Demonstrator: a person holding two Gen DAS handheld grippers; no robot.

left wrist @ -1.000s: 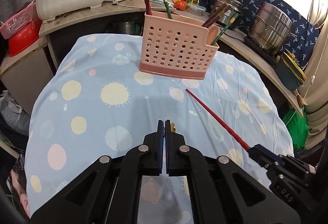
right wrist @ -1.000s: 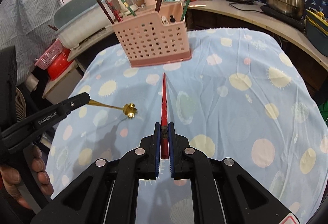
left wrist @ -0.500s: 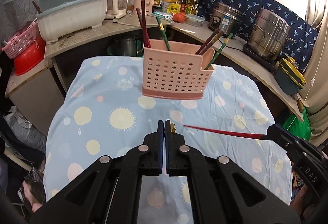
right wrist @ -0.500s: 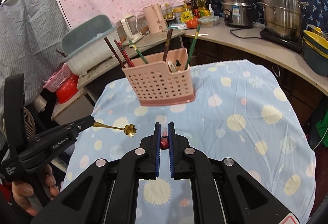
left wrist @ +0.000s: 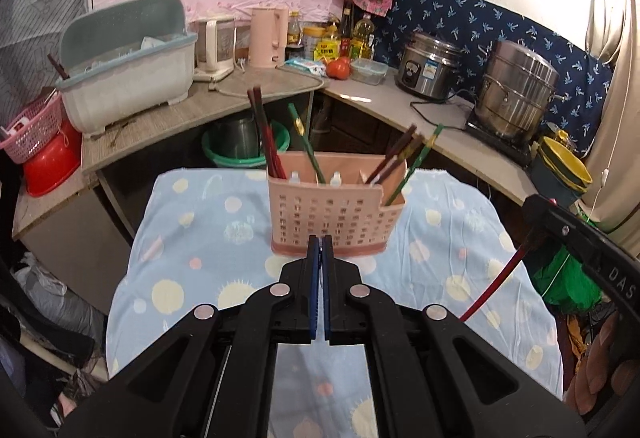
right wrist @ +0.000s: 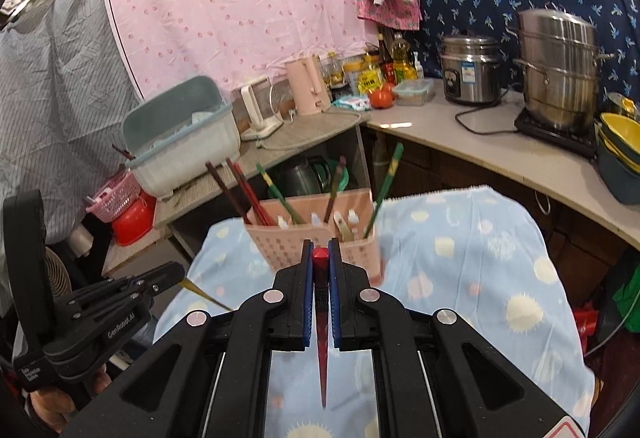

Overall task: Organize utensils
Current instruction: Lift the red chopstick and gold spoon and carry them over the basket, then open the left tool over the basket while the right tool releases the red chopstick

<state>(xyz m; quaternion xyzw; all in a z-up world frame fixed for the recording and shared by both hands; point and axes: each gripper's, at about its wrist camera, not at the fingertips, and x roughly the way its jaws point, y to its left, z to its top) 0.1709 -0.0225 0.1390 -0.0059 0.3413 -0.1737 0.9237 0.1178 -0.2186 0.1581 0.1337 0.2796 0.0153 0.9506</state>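
Motion blur smears the pink caddy (right wrist: 316,234) in the right wrist view, so its holes run together there. From the left claw (left wrist: 320,242) almost nothing shows between the blue pads, which are pressed tight together; only the other view reveals a thin gold handle (right wrist: 204,293) sticking out of its tip, with the far end cut off behind the right claw's body, so what kind of utensil it is cannot be told. The right claw (right wrist: 321,248) pinches a red chopstick (right wrist: 322,338) near its blunt square end, and the tapered end points back toward the camera, under the claw. In the left wrist view that chopstick (left wrist: 496,280) slants down from the claw over the blue spotted cloth (left wrist: 192,238) on the desk. The caddy stands on the cloth at the desk's far side, perforated, divided into compartments, already holding dark brown, red and green chopsticks (left wrist: 266,135) leaning outward.
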